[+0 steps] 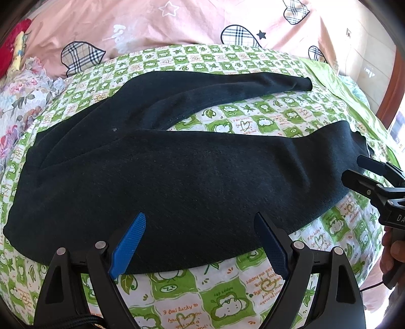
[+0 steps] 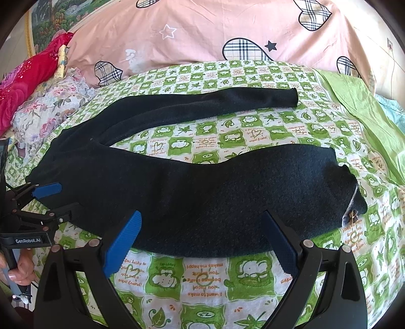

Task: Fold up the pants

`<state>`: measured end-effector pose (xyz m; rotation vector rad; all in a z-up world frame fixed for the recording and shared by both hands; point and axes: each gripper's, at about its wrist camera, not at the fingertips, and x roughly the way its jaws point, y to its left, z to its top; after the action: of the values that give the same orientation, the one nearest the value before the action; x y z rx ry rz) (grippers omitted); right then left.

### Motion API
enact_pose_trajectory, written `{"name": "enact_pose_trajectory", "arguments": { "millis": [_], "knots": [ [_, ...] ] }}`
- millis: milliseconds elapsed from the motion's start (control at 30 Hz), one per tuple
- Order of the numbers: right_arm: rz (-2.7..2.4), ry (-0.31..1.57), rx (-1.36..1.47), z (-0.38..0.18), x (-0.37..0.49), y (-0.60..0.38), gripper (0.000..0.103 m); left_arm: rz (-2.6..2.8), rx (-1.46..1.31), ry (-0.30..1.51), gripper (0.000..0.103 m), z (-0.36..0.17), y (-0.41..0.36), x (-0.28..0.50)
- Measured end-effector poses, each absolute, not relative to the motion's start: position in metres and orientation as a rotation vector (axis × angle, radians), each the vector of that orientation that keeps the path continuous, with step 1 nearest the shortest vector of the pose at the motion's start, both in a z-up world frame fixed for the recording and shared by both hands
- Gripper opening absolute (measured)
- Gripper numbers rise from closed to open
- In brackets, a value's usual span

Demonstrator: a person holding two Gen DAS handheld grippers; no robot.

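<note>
While both claws gape over the dark knit pants [image 1: 152,177] on the green-checked bedsheet [image 1: 227,291], only the right view shows a small bronze flower ornament [image 2: 352,217] at the hem

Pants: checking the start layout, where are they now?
The black pants lie flat on the green checked sheet, legs spread toward the right, just beyond both open grippers, below the pink quilt.

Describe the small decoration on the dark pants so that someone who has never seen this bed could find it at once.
Start at the green-and-white checked bedsheet, where dark pants lie spread with the legs apart. Follow the nearer leg to its right-hand end. There, by the edge, sits a small brownish flower-shaped ornament, the only trim visible on the plain fabric.
</note>
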<state>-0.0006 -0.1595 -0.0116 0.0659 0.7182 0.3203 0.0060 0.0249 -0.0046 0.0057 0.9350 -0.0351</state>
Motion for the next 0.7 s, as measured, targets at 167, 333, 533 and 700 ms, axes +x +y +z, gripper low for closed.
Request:
{"name": "enact_pose_trajectory", "arguments": {
  "millis": [167, 333, 533, 700],
  "knots": [
    [0.320, 0.736, 0.058, -0.011, 0.002, -0.159, 0.096, -0.038, 0.006, 0.937, 0.088, -0.002, 0.027, 0.009],
    [0.322, 0.728, 0.041, -0.008, 0.008, -0.158, 0.096, -0.041, -0.001, 0.939, 0.088, 0.001, 0.030, 0.014],
    [0.335, 0.721, 0.050, -0.001, 0.023, -0.164, 0.096, -0.041, 0.023, 0.929, 0.088, 0.008, 0.034, 0.026],
    [0.341, 0.731, 0.089, 0.006, 0.042, -0.173, 0.096, -0.046, 0.033, 0.931, 0.088, 0.015, 0.040, 0.044]
  ]
}}
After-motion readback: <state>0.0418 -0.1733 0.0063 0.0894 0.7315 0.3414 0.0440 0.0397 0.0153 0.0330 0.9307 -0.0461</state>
